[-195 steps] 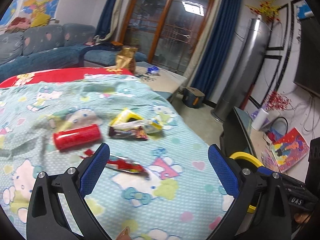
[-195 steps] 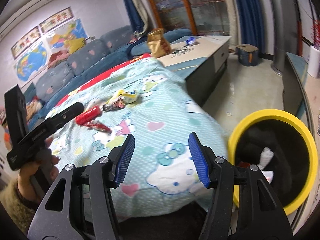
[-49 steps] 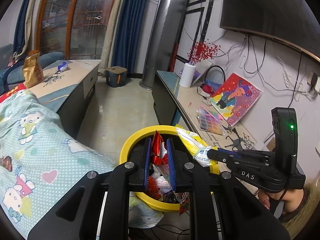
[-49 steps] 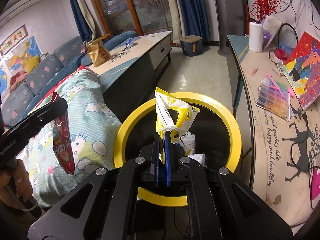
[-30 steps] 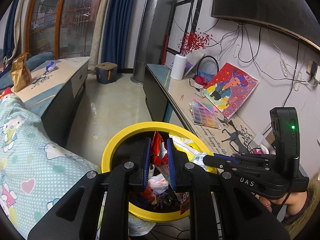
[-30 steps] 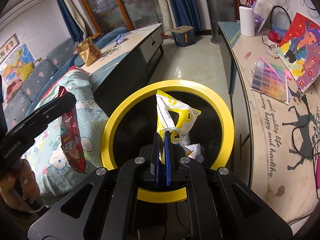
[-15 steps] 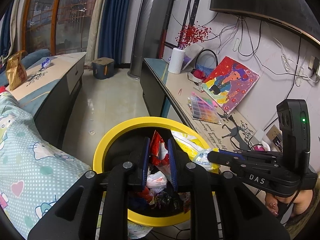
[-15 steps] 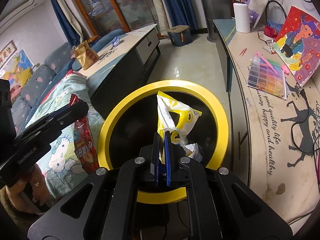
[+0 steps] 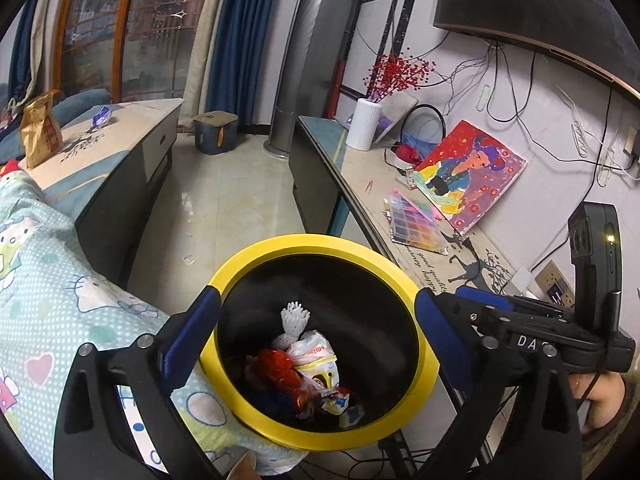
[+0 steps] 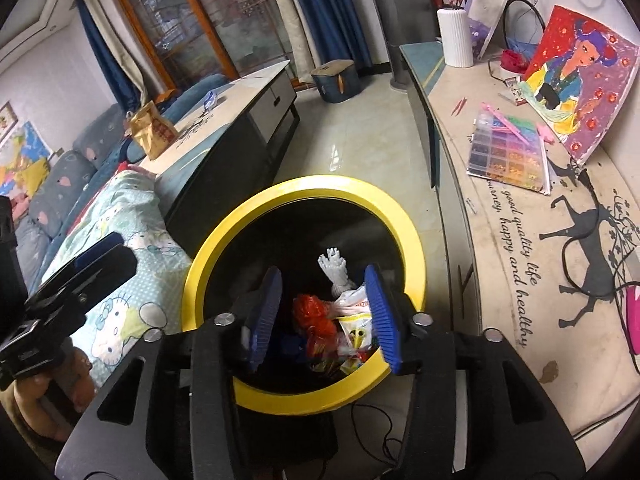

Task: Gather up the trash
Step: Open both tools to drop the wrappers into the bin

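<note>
Lying binned (image 9: 320,240): crumpled wrappers (image 9: 296,372)

Both wrist views look steeply down past their own jaws, close above the bin (image 9: 320,242) (image 10: 304,184); between each pair lies the shared trash (image 9: 304,368) (image 10: 320,320).

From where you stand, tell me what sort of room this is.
Most likely a home living room. A grey sofa runs along the far wall, a low coffee table stands in front of it, and a TV console sits under a wall-mounted screen, with a yellow-rimmed trash bin on the floor.
</note>
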Tool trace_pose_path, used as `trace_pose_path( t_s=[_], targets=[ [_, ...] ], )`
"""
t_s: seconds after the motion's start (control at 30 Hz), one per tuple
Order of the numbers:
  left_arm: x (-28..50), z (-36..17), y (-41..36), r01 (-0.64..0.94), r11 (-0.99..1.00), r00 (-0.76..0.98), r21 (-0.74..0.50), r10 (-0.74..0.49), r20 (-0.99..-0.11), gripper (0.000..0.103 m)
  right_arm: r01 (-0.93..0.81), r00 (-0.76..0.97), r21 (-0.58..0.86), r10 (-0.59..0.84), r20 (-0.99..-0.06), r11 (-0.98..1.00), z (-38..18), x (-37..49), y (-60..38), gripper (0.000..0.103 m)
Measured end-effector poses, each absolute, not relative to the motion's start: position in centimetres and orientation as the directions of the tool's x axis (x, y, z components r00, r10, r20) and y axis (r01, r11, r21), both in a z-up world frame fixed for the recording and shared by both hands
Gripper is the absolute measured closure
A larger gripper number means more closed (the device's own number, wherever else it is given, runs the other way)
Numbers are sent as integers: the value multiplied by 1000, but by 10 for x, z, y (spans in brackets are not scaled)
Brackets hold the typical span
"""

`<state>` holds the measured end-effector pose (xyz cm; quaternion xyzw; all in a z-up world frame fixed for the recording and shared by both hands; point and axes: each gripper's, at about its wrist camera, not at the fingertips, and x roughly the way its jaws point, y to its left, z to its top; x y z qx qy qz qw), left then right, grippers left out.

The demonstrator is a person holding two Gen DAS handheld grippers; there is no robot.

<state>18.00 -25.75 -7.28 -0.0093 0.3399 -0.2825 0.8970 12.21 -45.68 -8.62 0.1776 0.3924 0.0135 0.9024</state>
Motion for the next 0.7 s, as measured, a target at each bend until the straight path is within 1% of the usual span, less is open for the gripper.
trace_pose_path(
  t_s=[0.2, 0.23, 0.27, 0.37, 0.5, 0.57, 0.7],
  targets=[
    [175, -68, -249, 487, 847, 618, -212, -506, -602, 8, 132, 708, 321, 138, -693, 938, -80, 119, -460, 55],
    [175, -67, -247, 485, 849, 620, -210, -503, -602, 8, 131, 709, 321, 137, -692, 938, -79, 119, -461, 52],
    [174, -66, -245, 483, 851, 623, -206, -499, -602, 7, 133, 711, 321, 135, -690, 938, -78, 119, -461, 47],
    [171, -62, -239, 471, 860, 638, -194, -484, -599, 7, 131, 721, 320, 131, -680, 938, -73, 117, -458, 45],
    [167, -56, -227, 455, 871, 656, -183, -467, -593, 7, 115, 732, 311, 131, -668, 943, -66, 116, -451, 36],
    [165, -53, -221, 447, 877, 666, -177, -458, -588, 7, 102, 737, 305, 134, -662, 947, -62, 116, -445, 34],
    [159, -48, -209, 430, 887, 689, -168, -443, -574, 7, 70, 746, 297, 147, -650, 952, -56, 116, -434, 33]
  ],
)
